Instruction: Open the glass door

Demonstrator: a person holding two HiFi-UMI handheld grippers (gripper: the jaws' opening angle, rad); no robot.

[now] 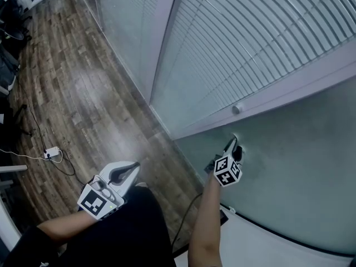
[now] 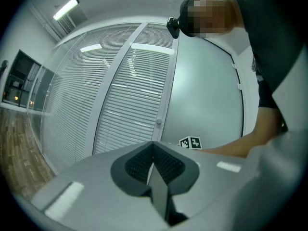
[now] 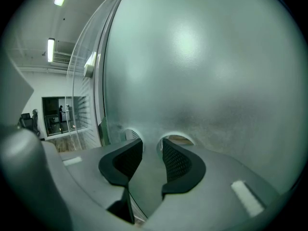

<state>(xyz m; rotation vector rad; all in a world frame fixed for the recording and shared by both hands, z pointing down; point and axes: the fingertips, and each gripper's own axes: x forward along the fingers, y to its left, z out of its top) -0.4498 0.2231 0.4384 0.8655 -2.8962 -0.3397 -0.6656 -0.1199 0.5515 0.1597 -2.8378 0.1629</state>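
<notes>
Head: on the person's head, facing steeply down over floor (image 1: 83, 104), door (image 1: 289, 166), left gripper (image 1: 132, 168) and right gripper (image 1: 233, 146) (the widest of the three).
Left: rides the left gripper, held low, facing up along its jaws at the blinds (image 2: 130, 95) from well back.
Right: rides the right gripper, hard against the door; frosted glass fills it.
Shared: head and left views both take in the knob (image 1: 237, 109), the blinds and the right gripper's cube (image 1: 227, 171); all three show the door.
</notes>
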